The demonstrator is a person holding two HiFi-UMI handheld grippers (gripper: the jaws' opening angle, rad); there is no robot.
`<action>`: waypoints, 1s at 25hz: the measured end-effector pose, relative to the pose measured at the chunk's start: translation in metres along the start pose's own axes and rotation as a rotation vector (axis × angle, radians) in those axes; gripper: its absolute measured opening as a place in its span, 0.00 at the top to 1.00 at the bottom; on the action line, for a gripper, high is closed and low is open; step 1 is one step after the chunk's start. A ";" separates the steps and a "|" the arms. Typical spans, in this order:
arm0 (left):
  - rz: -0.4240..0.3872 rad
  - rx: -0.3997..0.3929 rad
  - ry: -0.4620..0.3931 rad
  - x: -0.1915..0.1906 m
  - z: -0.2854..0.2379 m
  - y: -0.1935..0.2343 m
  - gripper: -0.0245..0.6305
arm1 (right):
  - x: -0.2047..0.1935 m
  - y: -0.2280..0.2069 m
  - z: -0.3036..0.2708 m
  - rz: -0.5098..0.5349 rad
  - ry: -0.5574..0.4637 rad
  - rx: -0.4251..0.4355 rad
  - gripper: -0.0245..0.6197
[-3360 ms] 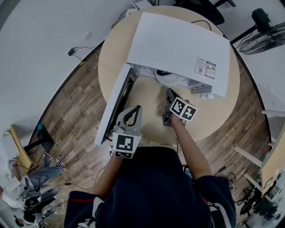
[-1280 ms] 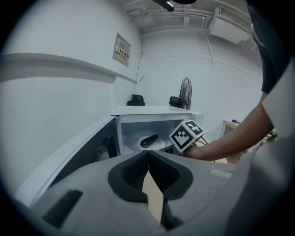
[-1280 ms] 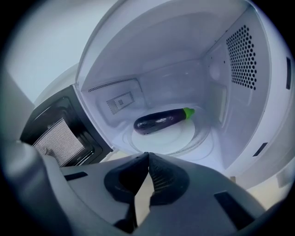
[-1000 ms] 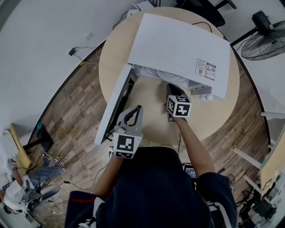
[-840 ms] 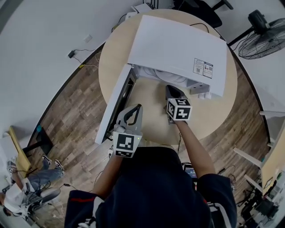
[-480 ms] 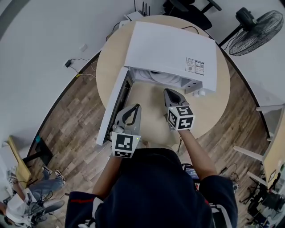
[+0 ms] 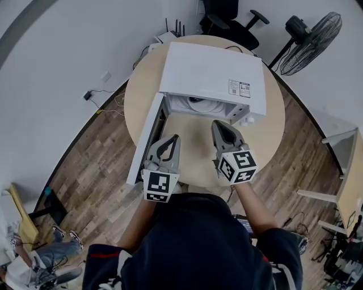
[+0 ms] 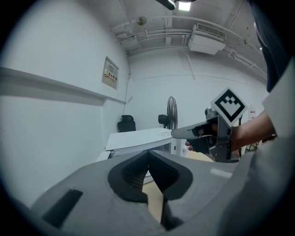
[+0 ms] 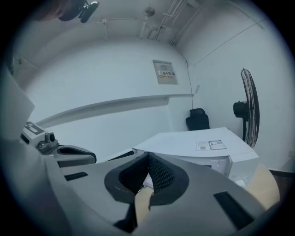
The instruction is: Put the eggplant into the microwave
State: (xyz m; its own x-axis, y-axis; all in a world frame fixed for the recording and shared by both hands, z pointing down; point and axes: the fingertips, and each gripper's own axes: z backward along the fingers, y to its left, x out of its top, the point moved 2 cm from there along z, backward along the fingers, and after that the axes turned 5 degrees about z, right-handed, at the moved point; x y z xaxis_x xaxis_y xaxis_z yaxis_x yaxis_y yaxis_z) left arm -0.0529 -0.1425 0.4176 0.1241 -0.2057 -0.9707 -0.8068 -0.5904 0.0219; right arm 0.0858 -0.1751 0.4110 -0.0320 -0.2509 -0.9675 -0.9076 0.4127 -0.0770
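Note:
The white microwave (image 7: 210, 73) stands on the round wooden table (image 7: 193, 144) with its door (image 7: 146, 139) swung open to the left. Only a white turntable (image 7: 195, 103) shows in the cavity; no eggplant is visible in any view. My left gripper (image 7: 173, 137) is shut and empty, held near the door's lower end. My right gripper (image 7: 218, 123) is shut and empty too, a short way in front of the opening. The left gripper view shows the right gripper (image 8: 184, 132) before the microwave (image 8: 143, 137). In the right gripper view the microwave (image 9: 203, 147) lies ahead.
A standing fan (image 7: 309, 34) and a black office chair (image 7: 224, 14) are beyond the table. Cables and a power strip (image 7: 91, 93) lie on the wood floor at the left. A white table corner (image 7: 340, 141) is at the right.
My right gripper has drawn back from the microwave opening toward my body, its jaws shut. The left gripper has stayed by the door. The head view has tilted, so the microwave sits higher.

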 end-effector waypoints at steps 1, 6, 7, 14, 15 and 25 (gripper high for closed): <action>-0.005 -0.002 -0.006 0.002 0.002 -0.001 0.94 | 0.005 0.003 0.005 0.015 -0.013 -0.001 0.95; -0.017 -0.007 -0.041 0.015 0.011 -0.004 0.94 | 0.019 0.013 0.028 0.048 -0.055 -0.011 0.95; -0.017 -0.006 -0.050 0.017 0.013 -0.004 0.94 | 0.020 0.014 0.030 0.052 -0.060 -0.016 0.95; -0.032 -0.009 -0.091 0.032 0.020 -0.006 0.94 | 0.031 0.022 0.042 0.076 -0.095 -0.020 0.95; -0.034 -0.009 -0.095 0.034 0.020 -0.006 0.94 | 0.032 0.023 0.042 0.077 -0.098 -0.021 0.95; -0.046 0.002 -0.107 0.039 0.026 0.001 0.94 | 0.037 0.030 0.041 0.082 -0.121 -0.022 0.95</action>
State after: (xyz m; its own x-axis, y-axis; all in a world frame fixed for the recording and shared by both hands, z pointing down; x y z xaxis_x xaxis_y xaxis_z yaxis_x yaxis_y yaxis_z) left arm -0.0639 -0.1304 0.3737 0.0989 -0.0935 -0.9907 -0.8027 -0.5959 -0.0239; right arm 0.0744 -0.1355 0.3631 -0.0568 -0.1090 -0.9924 -0.9129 0.4082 0.0074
